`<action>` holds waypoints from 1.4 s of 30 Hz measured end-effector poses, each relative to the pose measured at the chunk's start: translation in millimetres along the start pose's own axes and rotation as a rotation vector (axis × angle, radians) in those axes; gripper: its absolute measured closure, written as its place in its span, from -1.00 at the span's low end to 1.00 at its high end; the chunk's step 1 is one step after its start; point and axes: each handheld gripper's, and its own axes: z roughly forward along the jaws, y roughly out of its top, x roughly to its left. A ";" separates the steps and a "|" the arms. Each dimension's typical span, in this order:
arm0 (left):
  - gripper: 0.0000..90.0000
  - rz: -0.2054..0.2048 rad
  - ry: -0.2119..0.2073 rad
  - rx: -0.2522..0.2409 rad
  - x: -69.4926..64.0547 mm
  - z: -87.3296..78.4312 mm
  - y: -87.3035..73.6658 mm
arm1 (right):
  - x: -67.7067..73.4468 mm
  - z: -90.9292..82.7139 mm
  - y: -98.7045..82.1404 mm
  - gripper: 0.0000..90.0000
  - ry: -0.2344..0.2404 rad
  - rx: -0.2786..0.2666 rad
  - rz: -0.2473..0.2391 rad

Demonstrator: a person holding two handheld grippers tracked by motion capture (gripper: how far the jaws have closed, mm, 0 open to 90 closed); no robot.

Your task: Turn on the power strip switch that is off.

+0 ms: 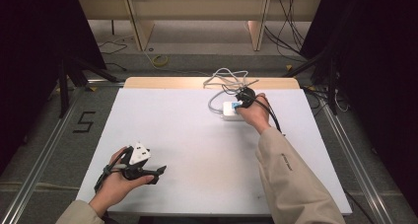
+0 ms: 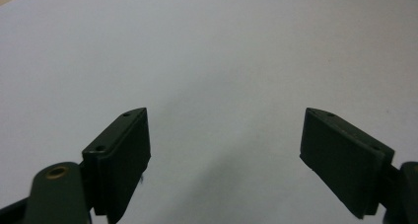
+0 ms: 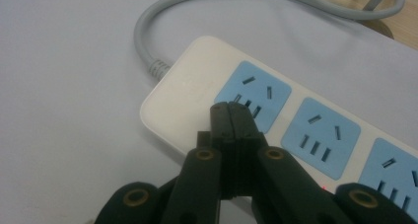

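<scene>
My right gripper [image 3: 230,116] has its jaws pressed flat together with nothing between them, its tips over the white power strip [image 1: 230,110] at the first blue socket [image 3: 252,96], though I cannot tell whether they touch it. The strip lies toward one o'clock on the white table [image 1: 197,150], its grey cable [image 3: 148,36] curling away toward twelve. My left gripper [image 2: 224,145] rests near the table's seven o'clock corner, well apart from the strip, jaws spread wide over bare surface and holding nothing.
</scene>
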 end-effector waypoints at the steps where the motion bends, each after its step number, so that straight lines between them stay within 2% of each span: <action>1: -0.58 0.000 0.000 0.000 0.0 -0.1 0.0 | -0.1 0.2 0.3 1.00 0.001 0.003 -0.001; 11: -0.58 -0.004 0.004 -0.006 0.1 -0.2 0.0 | 0.5 1.2 1.6 1.00 0.000 0.017 0.012; 22: -0.58 -0.004 0.003 -0.006 0.2 -0.3 -0.1 | 3.7 2.7 4.3 1.00 -0.028 0.032 -0.004; 42: -0.58 -0.003 0.001 -0.002 -0.1 -0.2 0.1 | 6.4 4.1 6.2 1.00 -0.039 0.055 -0.010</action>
